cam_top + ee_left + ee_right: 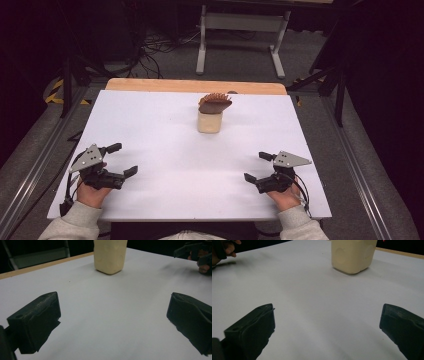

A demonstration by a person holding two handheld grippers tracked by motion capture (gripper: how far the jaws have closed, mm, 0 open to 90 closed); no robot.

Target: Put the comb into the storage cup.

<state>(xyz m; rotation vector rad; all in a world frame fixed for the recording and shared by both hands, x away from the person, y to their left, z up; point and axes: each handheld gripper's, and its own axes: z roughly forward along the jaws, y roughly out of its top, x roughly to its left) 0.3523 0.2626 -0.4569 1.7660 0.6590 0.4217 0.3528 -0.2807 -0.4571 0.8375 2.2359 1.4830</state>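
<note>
Both tongs, left (122,160) and right (257,167), spread wide, resting on bench (165,195), aimed ahead at cream container (209,121) for approach.

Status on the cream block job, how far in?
Nothing looks done: the cream block stands mid-table with the brown ridged piece on top. Nothing in hand: left gripper and right gripper rest open near the front edge. Reach and grasp remain.
</note>
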